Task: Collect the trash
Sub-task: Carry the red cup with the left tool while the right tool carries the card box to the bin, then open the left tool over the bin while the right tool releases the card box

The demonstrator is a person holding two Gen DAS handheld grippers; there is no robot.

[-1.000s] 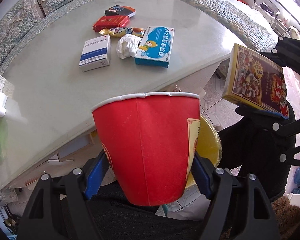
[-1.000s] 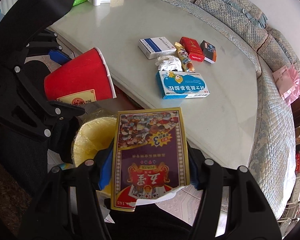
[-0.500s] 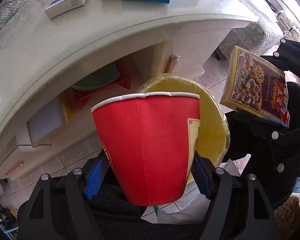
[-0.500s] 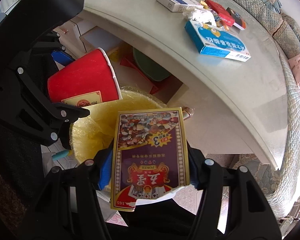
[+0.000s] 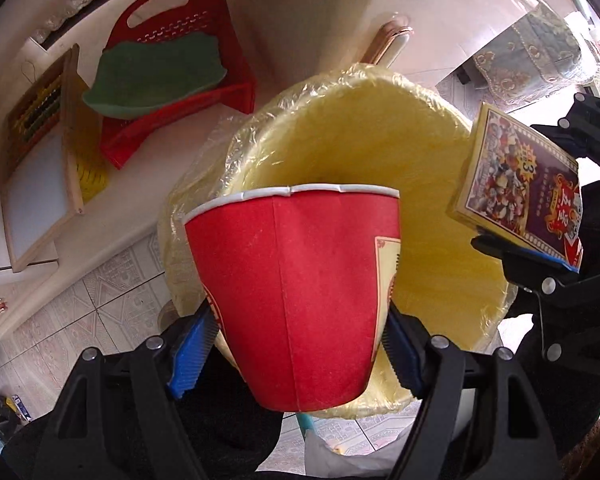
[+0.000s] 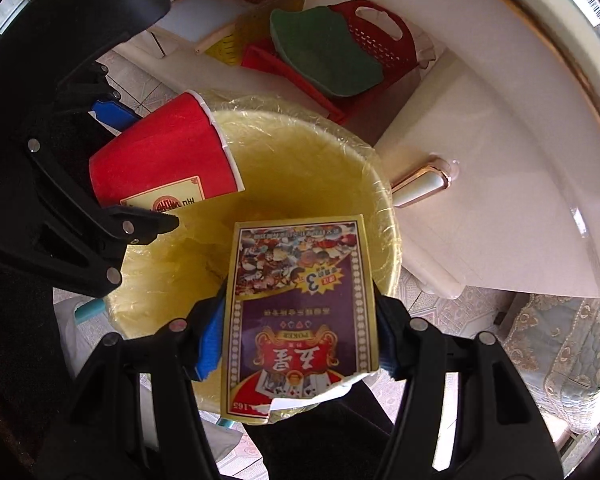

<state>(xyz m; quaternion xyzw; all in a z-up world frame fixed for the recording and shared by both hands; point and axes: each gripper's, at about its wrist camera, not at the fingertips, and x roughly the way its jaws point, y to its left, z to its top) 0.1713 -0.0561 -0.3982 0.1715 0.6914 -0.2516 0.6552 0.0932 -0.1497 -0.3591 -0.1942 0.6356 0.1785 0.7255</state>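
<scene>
Both grippers now hang over the yellow-lined bin [image 6: 300, 152], tabletop gone from view. Left gripper [image 5: 296, 344] clenches a red cup [image 5: 296, 292] at 9 o'clock; right gripper [image 6: 300, 336] clamps a card box [image 6: 300, 312] at 6.

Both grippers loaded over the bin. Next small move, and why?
Probably open both and drop. The left gripper holds the red paper cup and the right gripper the card box, both over the mouth of the yellow-lined bin.
</scene>
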